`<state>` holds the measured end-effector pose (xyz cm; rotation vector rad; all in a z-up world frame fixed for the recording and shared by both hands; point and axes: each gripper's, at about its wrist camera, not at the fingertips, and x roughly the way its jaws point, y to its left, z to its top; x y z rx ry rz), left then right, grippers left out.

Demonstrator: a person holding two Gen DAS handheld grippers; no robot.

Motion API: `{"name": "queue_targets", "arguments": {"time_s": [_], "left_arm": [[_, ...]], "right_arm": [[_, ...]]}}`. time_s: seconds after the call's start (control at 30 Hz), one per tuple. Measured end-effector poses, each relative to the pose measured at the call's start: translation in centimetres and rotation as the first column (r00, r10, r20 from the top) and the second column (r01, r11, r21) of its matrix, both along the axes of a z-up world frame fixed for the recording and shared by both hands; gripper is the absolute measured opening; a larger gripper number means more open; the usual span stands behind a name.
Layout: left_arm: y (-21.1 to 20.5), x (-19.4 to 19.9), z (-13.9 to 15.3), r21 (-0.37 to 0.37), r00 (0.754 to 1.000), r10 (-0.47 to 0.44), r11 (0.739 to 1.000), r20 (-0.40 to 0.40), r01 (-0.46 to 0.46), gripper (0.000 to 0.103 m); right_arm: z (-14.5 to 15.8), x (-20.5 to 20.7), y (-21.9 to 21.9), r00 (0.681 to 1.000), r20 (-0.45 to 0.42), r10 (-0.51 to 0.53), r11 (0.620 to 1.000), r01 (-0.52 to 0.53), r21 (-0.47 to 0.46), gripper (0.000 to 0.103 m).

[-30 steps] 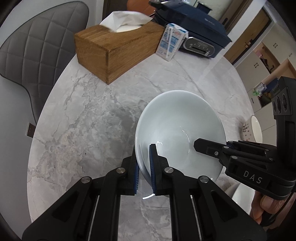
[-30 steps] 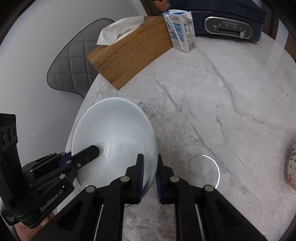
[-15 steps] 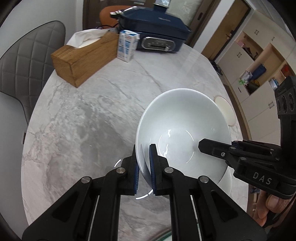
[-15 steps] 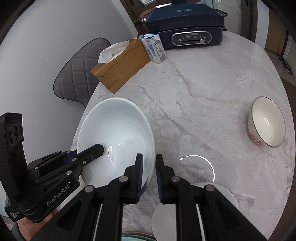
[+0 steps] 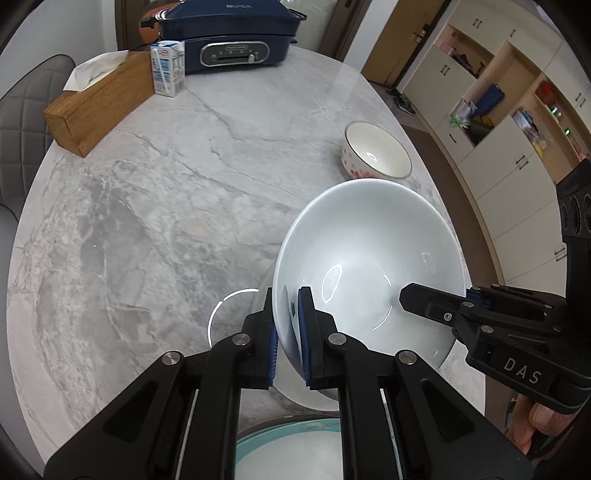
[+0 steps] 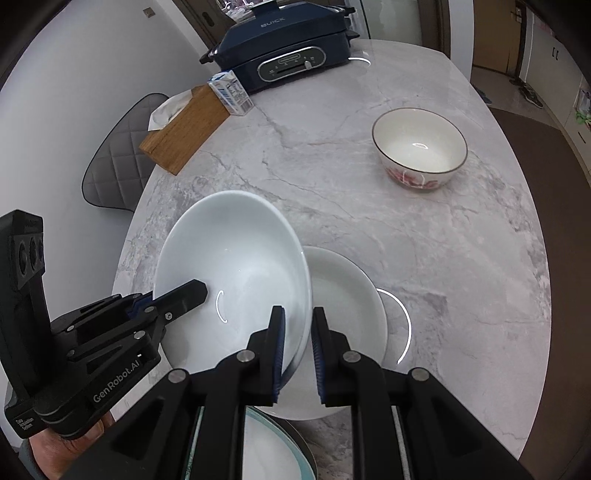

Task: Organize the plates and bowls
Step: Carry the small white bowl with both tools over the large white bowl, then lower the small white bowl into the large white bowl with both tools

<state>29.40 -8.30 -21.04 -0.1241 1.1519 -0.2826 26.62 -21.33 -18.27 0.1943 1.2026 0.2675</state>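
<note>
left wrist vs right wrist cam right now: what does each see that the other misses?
Left wrist only: open wall shelving with clutter, and the right gripper reaching over the white bowl's rim.

Right wrist only: the white plate beside and under the raised bowl almost whole, and the left gripper on the opposite rim.

Both: the white bowl pinched by both grippers, floral bowl, teal-rimmed plate, tissue box, milk carton, blue cooker, marble table.
</note>
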Motion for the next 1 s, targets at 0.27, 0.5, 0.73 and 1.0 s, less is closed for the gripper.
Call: {"name": "queue_targets", "arguments": {"time_s": [0.27,0.5,0.73,1.0], "left_arm": [[-1.6,-1.4,-3.1,0.043,0.999,-0.006,0.999,-0.045,0.008,0.009],[-1.7,-0.9,-5.2,0.075,0.997,-0.005,0.997,-0.072,0.011,0.009],[-1.8,0.1,-6.8,0.09,0.995,-0.008,0.996,-0.096,0.017,0.01],[-1.9,1.3,-8.0,0.105,0.994,-0.006,0.994,-0.107,0.018,0.01]], "right_arm": [[-3.0,-2.3,-1.1,0.999,-0.051,-0.015,1.0,0.014,-0.019,0.016],[-5.0,-2.3,-0.8,0.996,-0.085,-0.012,0.999,0.009,-0.036,0.016],[-6.3,-1.7,-0.8,0.993,-0.114,-0.018,0.999,0.012,-0.05,0.016],[-7.4,-0.5,-0.3,0.992,-0.126,-0.013,0.996,0.002,-0.09,0.016]]}}
